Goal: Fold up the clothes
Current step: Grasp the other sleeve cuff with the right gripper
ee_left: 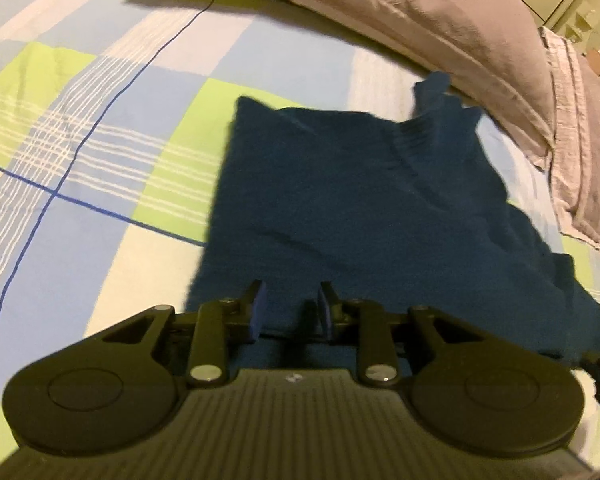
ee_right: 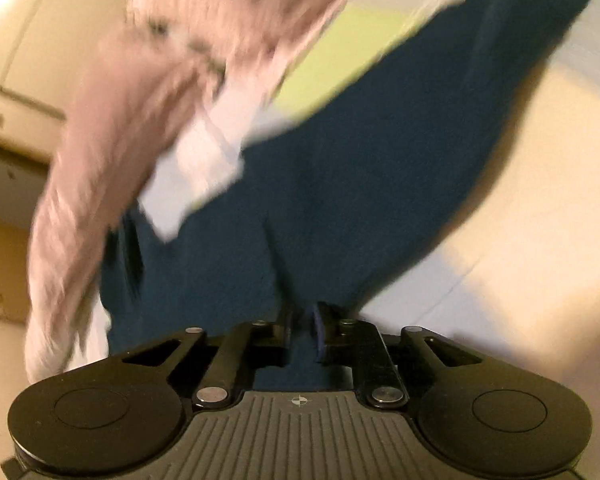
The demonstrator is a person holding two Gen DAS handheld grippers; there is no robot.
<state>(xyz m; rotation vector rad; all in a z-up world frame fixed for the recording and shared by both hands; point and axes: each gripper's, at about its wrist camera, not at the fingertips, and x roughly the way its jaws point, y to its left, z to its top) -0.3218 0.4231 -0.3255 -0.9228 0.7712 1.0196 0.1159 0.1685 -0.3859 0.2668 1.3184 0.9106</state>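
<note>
We see a dark blue knitted sweater lying mostly flat on a bed, over a checked sheet of blue, green and pale squares. In the left wrist view its long axis runs away from us: the near edge lies at the gripper, and the ribbed part at the far end points toward a mauve quilt bunched along the back and right of the bed. The sweater's left edge is straight and fairly neat; its right side is rumpled and trails off toward the lower right.

Our left gripper sits at the near edge of the sweater. Its jaws stand apart, with blue fabric showing between the padded fingertips, and they are not pressed onto it.

Our right gripper has its jaws drawn close together on a bunch of the same blue sweater, which rises from the fingers and stretches up and to the right in that view. This picture is heavily blurred. We make out the mauve quilt on the left, a patch of the checked sheet behind the fabric, and pale cupboard fronts at far left.
</note>
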